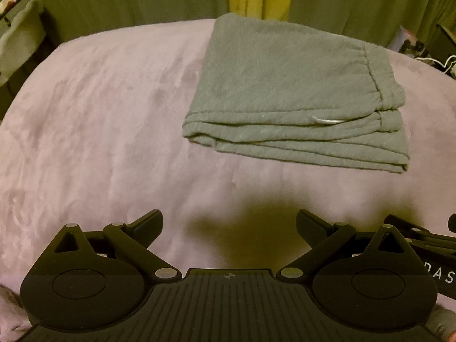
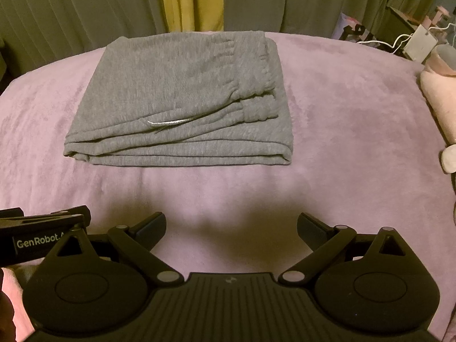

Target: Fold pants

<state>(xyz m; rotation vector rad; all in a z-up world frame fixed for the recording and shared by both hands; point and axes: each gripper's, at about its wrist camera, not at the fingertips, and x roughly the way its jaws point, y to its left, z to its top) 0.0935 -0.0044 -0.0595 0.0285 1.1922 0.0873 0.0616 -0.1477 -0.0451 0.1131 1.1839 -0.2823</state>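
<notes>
nearest the cameras, both tools are empty and spread wide: the left gripper (image 1: 229,228) has its fingers well apart over bare blanket, and the right gripper (image 2: 231,229) is the same, nothing between its fingers. they sit side by side, each one poking into the edge of the other's view.

under them is the pink blanket (image 2: 342,114), with their shadow on it just ahead of the fingertips.

further out, well apart from both tools, the grey pants (image 2: 182,97) lie in a compact stacked rectangle, layered edges facing the cameras, elastic waistband bunched at the right side, and a white drawstring (image 2: 168,122) sticking out of the front layers. looks to me like the folding is basically done and this is the hands-off stage. if anything's left, it's tucking that drawstring in or squaring the layers, which would want a light pinch so the stack doesn't drag.

containers: far right there's a pale cup-like thing (image 2: 444,57) by some cables, can't tell what's in it. green curtains (image 2: 285,0) behind.
</notes>
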